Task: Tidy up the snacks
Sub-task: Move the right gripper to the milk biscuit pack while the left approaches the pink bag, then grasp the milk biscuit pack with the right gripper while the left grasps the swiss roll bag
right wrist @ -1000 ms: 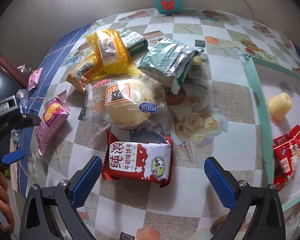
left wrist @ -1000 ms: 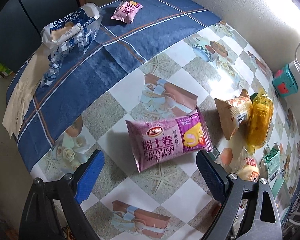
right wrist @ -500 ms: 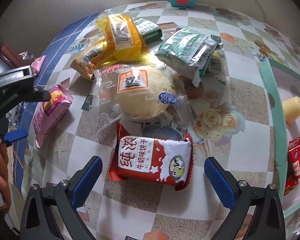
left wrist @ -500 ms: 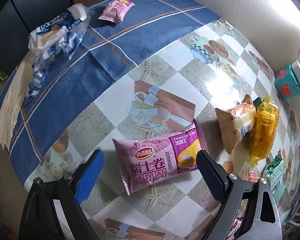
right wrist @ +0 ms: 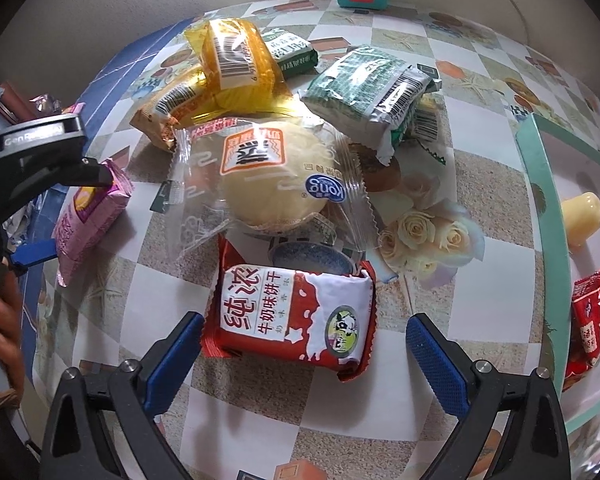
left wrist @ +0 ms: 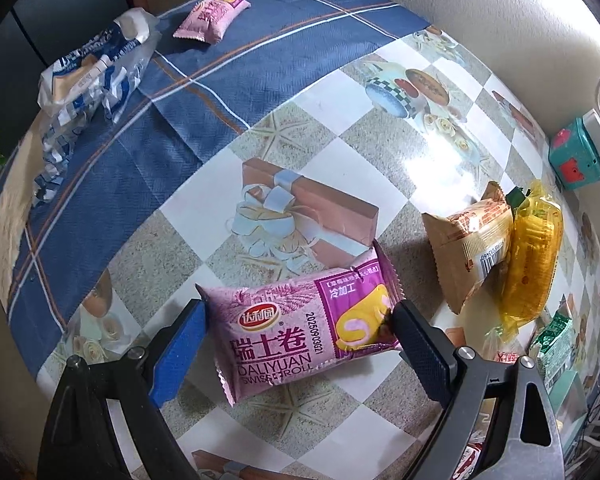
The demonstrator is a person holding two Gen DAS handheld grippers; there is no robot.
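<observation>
A pink Swiss roll packet [left wrist: 300, 332] lies flat on the checked tablecloth, and my left gripper [left wrist: 300, 344] straddles it end to end, open. Both pads sit at the packet's ends, and no squeeze shows. The right wrist view shows the same packet [right wrist: 88, 208] between the left gripper's fingers [right wrist: 96, 172]. My right gripper [right wrist: 300, 356] hangs over a red and white milk biscuit packet [right wrist: 292, 320]. Its jaws are closing, with the packet between them. The left pad is near the packet's edge and the right pad stands apart from it.
Behind the biscuit packet lie a clear bun packet [right wrist: 268, 176], yellow [right wrist: 236, 60] and green packets [right wrist: 364, 88]. A teal-rimmed tray [right wrist: 540, 184] on the right holds a yellow cup [right wrist: 580, 216] and a red packet [right wrist: 592, 312]. On the blue cloth lie a blue-white bag [left wrist: 88, 72] and a small pink packet [left wrist: 212, 20].
The left gripper has come down over the pink packet, which now sits between its pads. The right gripper has sunk toward the red packet and its jaws have narrowed slightly.
</observation>
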